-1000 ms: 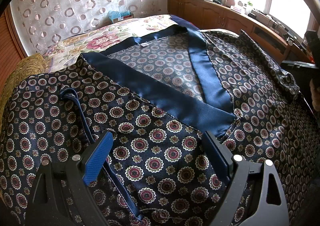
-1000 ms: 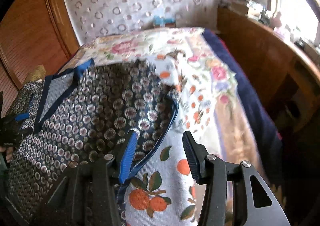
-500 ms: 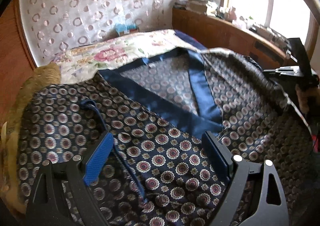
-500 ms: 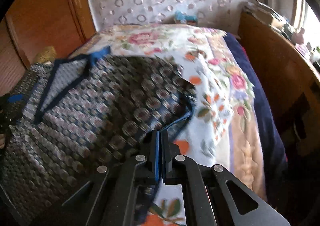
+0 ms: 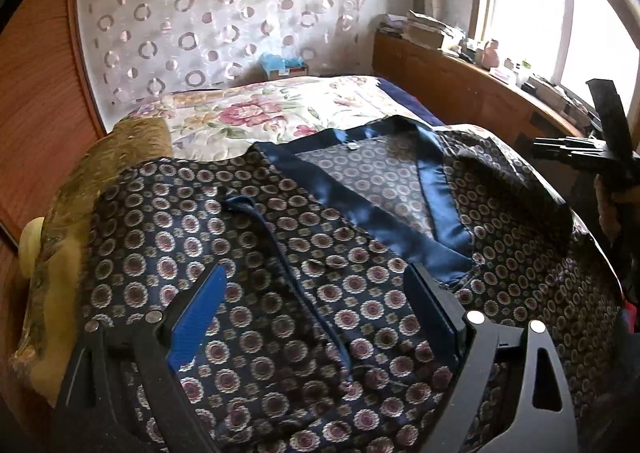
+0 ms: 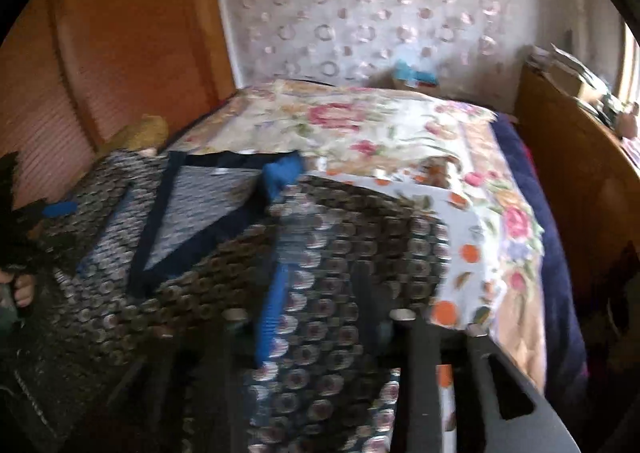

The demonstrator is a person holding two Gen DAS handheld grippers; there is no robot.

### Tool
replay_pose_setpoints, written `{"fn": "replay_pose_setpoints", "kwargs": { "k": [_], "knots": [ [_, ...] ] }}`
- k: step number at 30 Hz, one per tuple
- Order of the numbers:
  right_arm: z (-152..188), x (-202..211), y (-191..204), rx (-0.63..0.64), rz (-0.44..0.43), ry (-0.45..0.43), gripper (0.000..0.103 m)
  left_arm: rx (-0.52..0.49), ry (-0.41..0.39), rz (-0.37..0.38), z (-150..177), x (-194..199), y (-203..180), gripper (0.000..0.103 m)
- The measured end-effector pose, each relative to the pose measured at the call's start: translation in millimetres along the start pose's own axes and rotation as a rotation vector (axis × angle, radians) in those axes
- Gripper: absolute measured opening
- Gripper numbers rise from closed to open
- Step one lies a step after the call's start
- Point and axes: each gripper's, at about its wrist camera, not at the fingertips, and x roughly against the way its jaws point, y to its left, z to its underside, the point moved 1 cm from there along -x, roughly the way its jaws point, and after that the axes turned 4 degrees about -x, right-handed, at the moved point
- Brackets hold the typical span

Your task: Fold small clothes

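A dark navy patterned robe [image 5: 320, 253] with blue satin collar trim [image 5: 400, 229] lies spread on the bed. My left gripper [image 5: 316, 313] is open, hovering low over the robe's front panel, with a thin blue belt strap [image 5: 288, 265] between its fingers. In the right wrist view the robe [image 6: 200, 253] shows blurred, and a flap of it is lifted over my right gripper [image 6: 320, 317]. The jaws now stand apart with cloth between them. The right gripper also shows at the far right of the left wrist view [image 5: 592, 153].
The bed has a floral quilt [image 5: 260, 113] and a sheet with oranges [image 6: 464, 253]. A wooden headboard panel [image 5: 40, 113] stands left, a wooden cabinet [image 5: 460, 85] with clutter under the window right. A yellow-brown cushion [image 5: 80, 193] lies at the robe's left edge.
My right gripper closed on the robe's right edge, lifted it leftward, and its jaws now stand apart with cloth draped over them. The left gripper pulled back and up slightly, staying open.
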Motion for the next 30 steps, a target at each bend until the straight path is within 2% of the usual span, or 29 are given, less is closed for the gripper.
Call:
{"fn": "replay_pose_setpoints", "kwargs": {
  "k": [3, 7, 15, 17, 19, 20, 22, 30],
  "knots": [
    [0.1, -8.8, -13.4, -0.008, 0.068, 0.013, 0.041, 0.02, -0.006, -0.011, 2.7, 3.1, 8.1, 0.09],
    [7.6, -26.0, -21.4, -0.028, 0.107, 0.079, 0.041, 0.046, -0.003, -0.011, 5.4, 2.3, 15.4, 0.09],
    [29.9, -43.0, -11.8, 0.003, 0.187, 0.167, 0.041, 0.04, 0.008, -0.007, 8.7, 0.6, 13.9, 0.09],
    [30.3, -40.2, -11.9, 0.012, 0.179, 0.162, 0.03, 0.037, 0.005, -0.006, 8.3, 1.5, 12.9, 0.09],
    [28.8, -40.8, -10.5, 0.031, 0.172, 0.162, 0.009, 0.034, 0.004, -0.003, 7.9, 2.4, 11.2, 0.09],
    [29.2, -37.0, -11.2, 0.039, 0.17, 0.162, 0.006, 0.033, 0.004, -0.003, 7.6, 3.3, 11.0, 0.09],
    [30.2, -33.1, -13.0, 0.047, 0.16, 0.159, 0.002, 0.027, 0.002, -0.004, 7.1, 4.2, 9.4, 0.09],
    [22.7, -0.4, -40.0, -0.002, 0.21, 0.109, 0.002, 0.03, -0.012, -0.027, 5.7, 12.5, 15.1, 0.09]
  ]
}}
